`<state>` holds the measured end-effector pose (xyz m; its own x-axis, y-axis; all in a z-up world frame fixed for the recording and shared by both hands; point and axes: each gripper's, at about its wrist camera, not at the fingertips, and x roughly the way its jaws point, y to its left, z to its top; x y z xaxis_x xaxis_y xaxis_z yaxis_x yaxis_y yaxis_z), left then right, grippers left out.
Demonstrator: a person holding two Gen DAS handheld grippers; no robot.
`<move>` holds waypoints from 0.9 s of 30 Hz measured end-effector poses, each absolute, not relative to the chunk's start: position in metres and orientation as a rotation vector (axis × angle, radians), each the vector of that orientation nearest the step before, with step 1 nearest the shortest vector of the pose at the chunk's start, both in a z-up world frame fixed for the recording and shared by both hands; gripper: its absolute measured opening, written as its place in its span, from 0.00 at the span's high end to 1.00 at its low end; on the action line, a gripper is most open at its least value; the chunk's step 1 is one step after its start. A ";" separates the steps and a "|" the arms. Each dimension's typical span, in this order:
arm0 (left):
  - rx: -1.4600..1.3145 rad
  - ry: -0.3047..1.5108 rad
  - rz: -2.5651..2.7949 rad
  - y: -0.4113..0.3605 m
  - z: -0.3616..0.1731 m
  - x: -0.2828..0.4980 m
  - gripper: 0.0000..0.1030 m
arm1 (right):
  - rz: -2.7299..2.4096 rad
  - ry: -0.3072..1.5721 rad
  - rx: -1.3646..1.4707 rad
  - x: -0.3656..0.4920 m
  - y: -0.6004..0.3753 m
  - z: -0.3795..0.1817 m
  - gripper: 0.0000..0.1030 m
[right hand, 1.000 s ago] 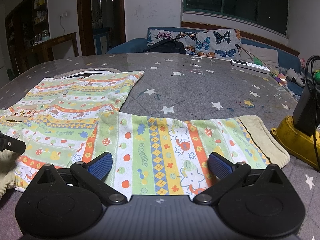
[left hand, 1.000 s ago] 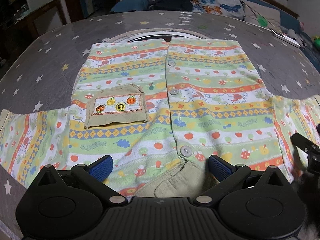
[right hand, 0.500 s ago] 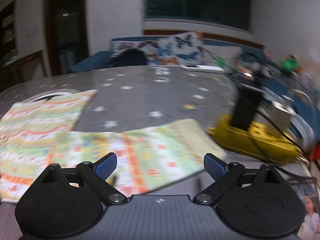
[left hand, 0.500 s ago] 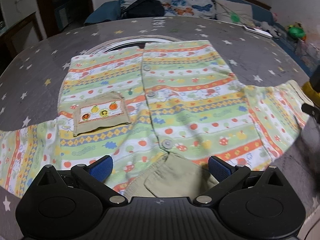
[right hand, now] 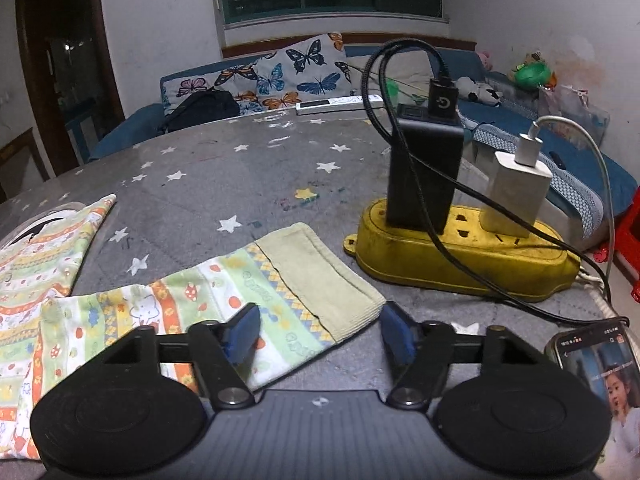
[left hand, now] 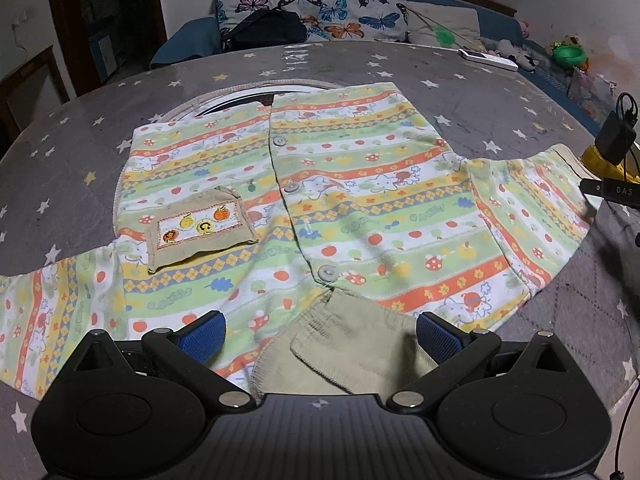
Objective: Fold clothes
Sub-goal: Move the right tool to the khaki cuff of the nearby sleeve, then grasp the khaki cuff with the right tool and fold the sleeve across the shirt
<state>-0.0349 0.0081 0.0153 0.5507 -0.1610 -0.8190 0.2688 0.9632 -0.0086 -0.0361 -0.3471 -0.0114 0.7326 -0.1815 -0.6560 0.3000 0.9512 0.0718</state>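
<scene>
A child's striped shirt (left hand: 360,208) lies spread front-up on the grey starred table (left hand: 400,64), with a khaki pocket (left hand: 200,232). Its khaki collar (left hand: 352,344) sits between the blue pads of my left gripper (left hand: 320,336), which is open and not touching it. The shirt's right sleeve (right hand: 192,320) ends in a khaki cuff (right hand: 320,276). My right gripper (right hand: 320,332) hovers at that cuff with its jaws closing. The cuff's corner lies between the pads, which do not press on it. A black part of the right gripper (left hand: 608,190) shows at the sleeve's end in the left wrist view.
A yellow power strip (right hand: 460,264) with a black charger (right hand: 424,176), a white charger (right hand: 516,196) and cables stands just right of the cuff. A lit phone (right hand: 596,364) lies near the right gripper. A remote (right hand: 336,104) rests at the far table edge, before a sofa.
The right gripper swung right along the sleeve to the cuff, and its jaws narrowed. The left gripper rolled slightly over the collar and stayed open.
</scene>
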 end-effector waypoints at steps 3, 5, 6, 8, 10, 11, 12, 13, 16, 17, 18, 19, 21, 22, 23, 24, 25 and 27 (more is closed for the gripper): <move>0.121 0.953 -0.259 0.011 0.015 -0.035 0.00 | -0.279 0.706 0.164 -0.036 -0.345 -0.011 0.68; 0.120 0.954 -0.261 0.012 0.014 -0.035 0.00 | -0.274 0.709 0.183 -0.035 -0.346 -0.010 0.78; 0.120 0.955 -0.262 0.013 0.014 -0.035 0.00 | -0.273 0.710 0.196 -0.035 -0.344 -0.008 0.86; 0.123 0.955 -0.265 0.014 0.013 -0.036 0.00 | -0.268 0.707 0.224 -0.037 -0.341 -0.006 0.89; 0.123 0.951 -0.268 0.016 0.014 -0.038 0.00 | -0.265 0.699 0.238 -0.040 -0.340 -0.003 0.91; 0.121 0.949 -0.268 0.018 0.014 -0.038 0.00 | -0.262 0.690 0.245 -0.042 -0.338 -0.001 0.91; 0.118 0.947 -0.268 0.019 0.014 -0.038 0.00 | -0.253 0.679 0.257 -0.043 -0.336 0.002 0.91; 0.115 0.946 -0.269 0.021 0.014 -0.039 0.00 | -0.238 0.664 0.273 -0.046 -0.333 0.007 0.91; 0.114 0.947 -0.270 0.023 0.013 -0.039 0.00 | -0.177 0.630 0.301 -0.050 -0.319 0.022 0.91; 0.113 0.948 -0.271 0.024 0.013 -0.039 0.00 | -0.152 0.618 0.310 -0.051 -0.314 0.028 0.91; 0.111 0.949 -0.272 0.024 0.012 -0.039 0.00 | -0.126 0.607 0.319 -0.052 -0.308 0.034 0.91; 0.107 0.950 -0.274 0.025 0.011 -0.040 0.00 | -0.101 0.597 0.328 -0.052 -0.302 0.039 0.92; 0.101 0.949 -0.280 0.027 0.010 -0.042 0.00 | -0.042 0.576 0.345 -0.053 -0.289 0.051 0.92; 0.099 0.947 -0.281 0.029 0.010 -0.043 0.00 | -0.008 0.565 0.351 -0.053 -0.281 0.059 0.92; 0.096 0.945 -0.281 0.030 0.011 -0.044 0.00 | 0.023 0.554 0.353 -0.053 -0.273 0.066 0.92; 0.091 0.942 -0.280 0.032 0.011 -0.045 0.00 | 0.054 0.544 0.355 -0.053 -0.265 0.072 0.92; 0.085 0.940 -0.279 0.035 0.011 -0.046 0.00 | 0.086 0.535 0.361 -0.053 -0.257 0.078 0.92; 0.074 0.934 -0.276 0.040 0.013 -0.047 0.00 | 0.144 0.523 0.370 -0.053 -0.242 0.087 0.92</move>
<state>-0.0472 0.0402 0.0125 0.5625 -0.2024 -0.8017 0.2659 0.9624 -0.0565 -0.0534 -0.2420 0.0875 0.8583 0.2268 -0.4603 -0.0403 0.9241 0.3801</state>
